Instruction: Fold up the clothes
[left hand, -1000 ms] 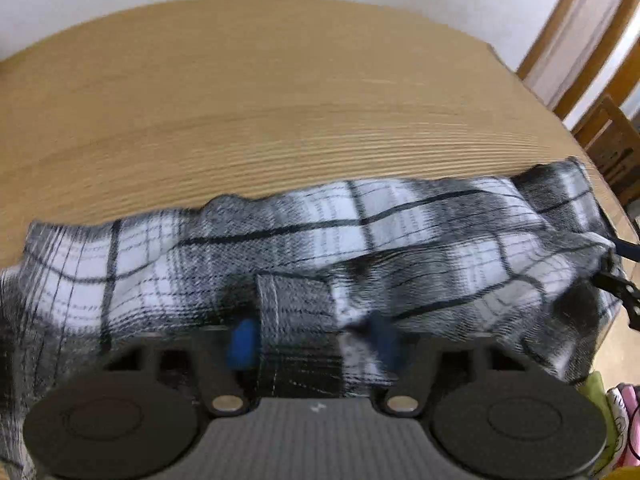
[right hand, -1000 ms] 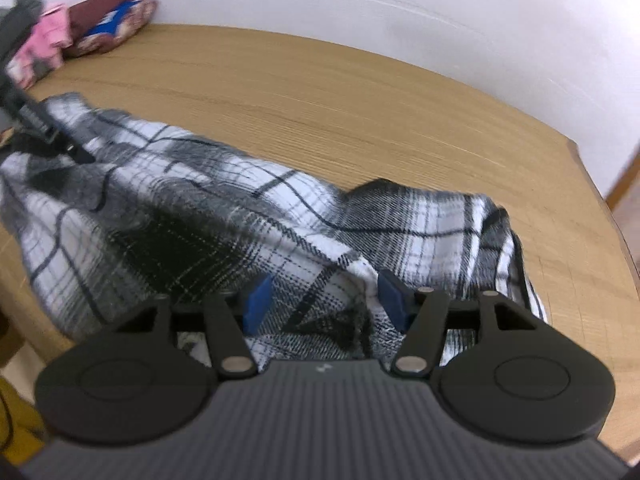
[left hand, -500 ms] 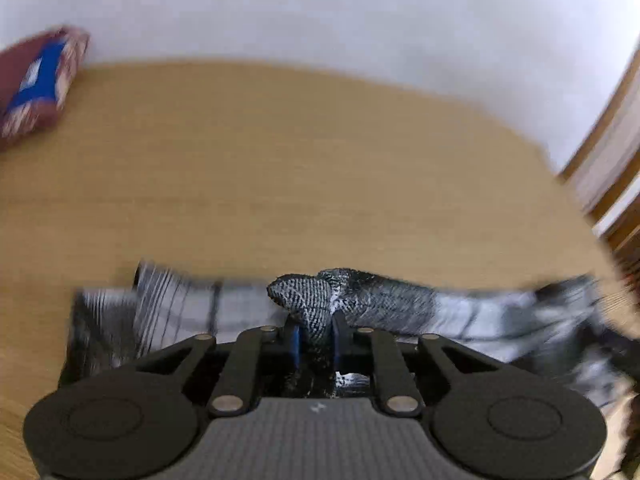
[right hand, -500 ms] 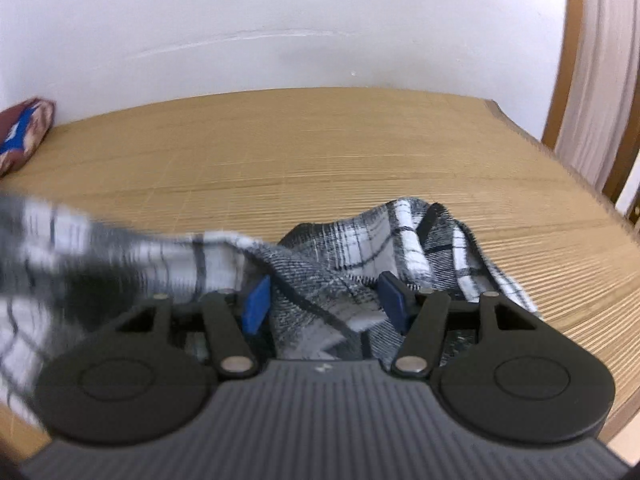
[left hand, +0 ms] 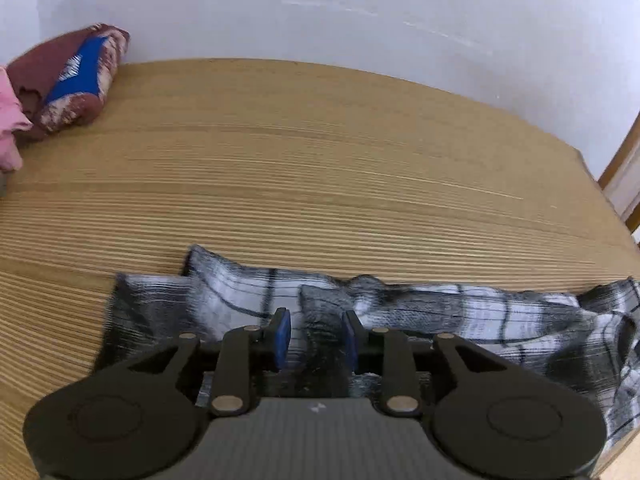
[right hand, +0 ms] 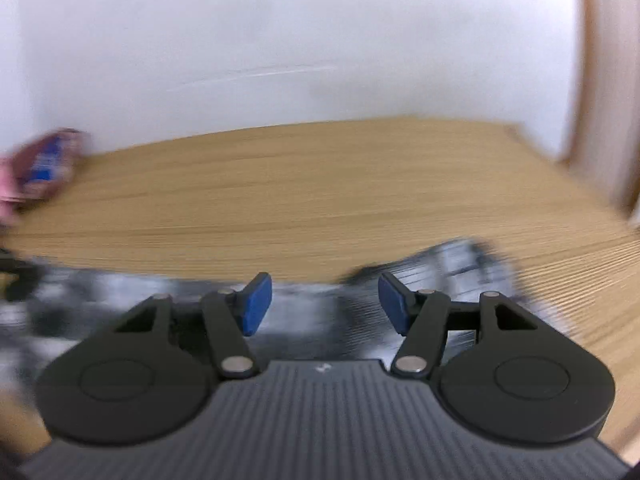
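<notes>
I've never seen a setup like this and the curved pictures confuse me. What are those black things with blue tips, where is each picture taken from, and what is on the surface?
They are two hand-held grippers, one in each of a person's hands, each with a wide-angle camera looking along its two fingers.

One picture is from the left gripper, the other, blurred, from the right gripper.

On the wooden table lies a black-and-white plaid garment to be folded. Far left is a maroon-and-blue bundle, with pink cloth beside it.

The left jaws are opening, a fold of plaid between them. The right jaws stand wide and hold nothing.
</notes>
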`<state>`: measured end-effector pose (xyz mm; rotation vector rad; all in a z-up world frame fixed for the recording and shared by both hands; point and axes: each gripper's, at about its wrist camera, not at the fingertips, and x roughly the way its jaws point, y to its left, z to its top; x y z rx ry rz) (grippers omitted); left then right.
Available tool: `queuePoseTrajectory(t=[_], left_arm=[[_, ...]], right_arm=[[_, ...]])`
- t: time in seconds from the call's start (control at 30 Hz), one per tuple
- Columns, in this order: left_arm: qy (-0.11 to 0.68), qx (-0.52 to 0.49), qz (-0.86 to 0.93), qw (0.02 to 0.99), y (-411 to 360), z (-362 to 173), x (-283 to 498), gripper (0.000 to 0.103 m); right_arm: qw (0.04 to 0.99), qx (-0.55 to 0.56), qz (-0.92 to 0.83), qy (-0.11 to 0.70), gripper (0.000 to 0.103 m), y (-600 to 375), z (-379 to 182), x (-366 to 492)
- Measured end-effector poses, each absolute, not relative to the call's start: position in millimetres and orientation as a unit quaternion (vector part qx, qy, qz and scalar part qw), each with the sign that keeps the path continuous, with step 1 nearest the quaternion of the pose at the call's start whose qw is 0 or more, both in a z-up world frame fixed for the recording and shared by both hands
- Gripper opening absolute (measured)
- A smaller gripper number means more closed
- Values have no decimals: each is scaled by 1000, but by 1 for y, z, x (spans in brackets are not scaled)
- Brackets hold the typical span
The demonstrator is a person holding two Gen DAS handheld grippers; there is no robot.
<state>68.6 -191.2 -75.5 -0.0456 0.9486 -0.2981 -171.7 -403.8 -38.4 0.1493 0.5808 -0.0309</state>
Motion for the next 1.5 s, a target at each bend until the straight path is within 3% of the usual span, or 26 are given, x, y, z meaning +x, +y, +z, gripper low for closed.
queuePoseTrajectory(t=[0.1,0.27,0.4,0.53,0.6,0.63,0.77,0.87,1.07,1.17,1.37,1.5], left_arm=[[456,-25,-158,876,-193,-70,66,30],[443,27,-239,864,-232,-69,50,49],[446,84,-249,856,-255,-86,37,50],[456,57,-264,848,-255,-83,31,48],[447,49,-287,846,-263,-71,24,48],[441,48,-295,846,-269,-65,20,49],[404,38,-291,866,-294,-47,-4,49],[373,63,-219,899,-296,-42,-9,52],[416,97,-27,904,-252,-67,20,46],[427,32,-59,902,-235,-51,11,47],[476,-51,-259,839,-305,-57,-18,51],[504,-21,-274,819,-340,-78,-21,49]], right_arm=[[941,41,47,332,61,-367,-62,-161],[903,-60,75,419,60,-326,-96,-165],[890,-26,93,446,61,-337,-76,-174],[910,27,119,397,60,-366,-37,-159],[915,49,135,376,50,-381,-19,-137],[918,60,143,366,39,-388,-11,-126],[889,25,188,417,28,-377,-20,-60],[854,-27,216,472,28,-353,-42,-41],[834,-95,241,487,29,-347,-67,-47],[833,-111,254,478,30,-348,-61,-48],[837,-66,238,488,37,-372,-59,-40],[829,-66,237,503,42,-366,-71,-34]])
